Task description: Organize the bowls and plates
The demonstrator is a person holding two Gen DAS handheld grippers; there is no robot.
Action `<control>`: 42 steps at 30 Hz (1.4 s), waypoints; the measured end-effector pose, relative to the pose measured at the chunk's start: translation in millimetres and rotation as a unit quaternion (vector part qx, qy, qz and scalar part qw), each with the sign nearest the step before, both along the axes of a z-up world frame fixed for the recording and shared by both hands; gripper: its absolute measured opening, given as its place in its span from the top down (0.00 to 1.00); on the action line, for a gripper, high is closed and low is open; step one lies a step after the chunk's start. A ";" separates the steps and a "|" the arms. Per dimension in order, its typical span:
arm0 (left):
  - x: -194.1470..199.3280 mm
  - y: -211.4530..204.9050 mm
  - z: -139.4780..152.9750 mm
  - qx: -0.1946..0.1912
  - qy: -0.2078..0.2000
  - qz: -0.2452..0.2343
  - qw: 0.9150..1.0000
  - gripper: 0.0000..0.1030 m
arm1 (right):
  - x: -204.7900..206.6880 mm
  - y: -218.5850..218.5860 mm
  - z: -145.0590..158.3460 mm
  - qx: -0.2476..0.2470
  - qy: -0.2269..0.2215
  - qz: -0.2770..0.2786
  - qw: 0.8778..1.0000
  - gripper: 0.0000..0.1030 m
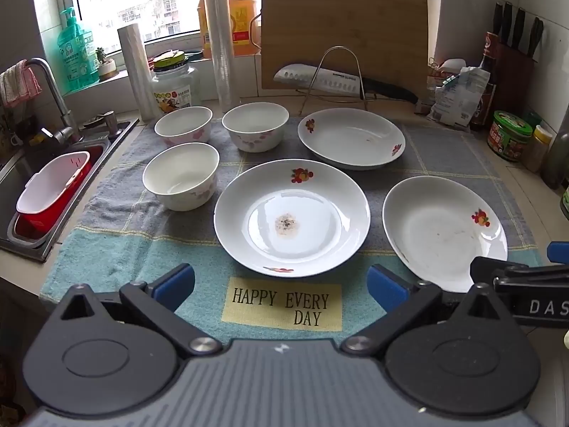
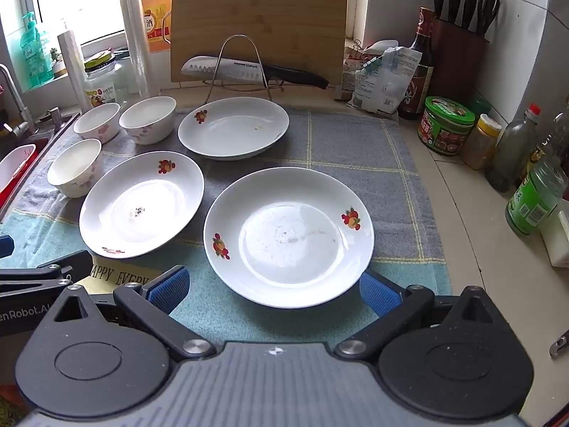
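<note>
Three white plates with fruit prints lie on a checked mat (image 1: 117, 227): a middle plate (image 1: 291, 217) (image 2: 142, 204) with a brown stain, a right plate (image 1: 442, 231) (image 2: 288, 235), and a far plate (image 1: 352, 137) (image 2: 233, 126). Three white floral bowls stand to the left: a near bowl (image 1: 181, 179) (image 2: 75, 167), a far left bowl (image 1: 184, 125) (image 2: 96, 121) and a far right bowl (image 1: 255, 124) (image 2: 148, 118). My left gripper (image 1: 281, 288) hangs open above the mat's front edge, short of the middle plate. My right gripper (image 2: 274, 290) is open at the near rim of the right plate, touching nothing.
A sink (image 1: 46, 178) with a red and white basket lies left. Behind the mat stand a cutting board (image 1: 343, 32), a knife on a wire rack (image 1: 334, 78), a jar and rolls. Bottles, jars and a knife block (image 2: 458, 53) crowd the right side.
</note>
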State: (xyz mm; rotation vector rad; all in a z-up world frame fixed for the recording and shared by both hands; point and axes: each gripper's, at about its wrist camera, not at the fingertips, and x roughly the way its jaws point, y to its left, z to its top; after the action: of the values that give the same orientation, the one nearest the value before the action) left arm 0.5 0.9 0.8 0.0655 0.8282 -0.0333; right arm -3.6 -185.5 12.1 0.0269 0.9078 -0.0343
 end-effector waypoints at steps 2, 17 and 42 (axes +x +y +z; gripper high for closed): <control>0.3 0.9 1.3 -0.003 0.000 -0.001 1.000 0.01 | 0.4 0.4 0.4 0.001 0.000 0.000 1.000 0.00; 1.0 -2.2 3.1 0.002 -0.003 -0.008 1.000 0.01 | 2.0 1.4 3.5 -0.001 -0.002 0.001 1.000 0.00; 1.4 -0.3 5.4 0.001 -0.003 -0.008 1.000 0.01 | 2.3 -1.1 6.6 -0.003 -0.005 0.001 1.000 0.00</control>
State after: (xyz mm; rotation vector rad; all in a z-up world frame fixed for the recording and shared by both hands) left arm 1.9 0.6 6.1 0.0737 0.8219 -0.0476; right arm -1.3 -186.6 18.7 0.0214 0.8979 -0.0355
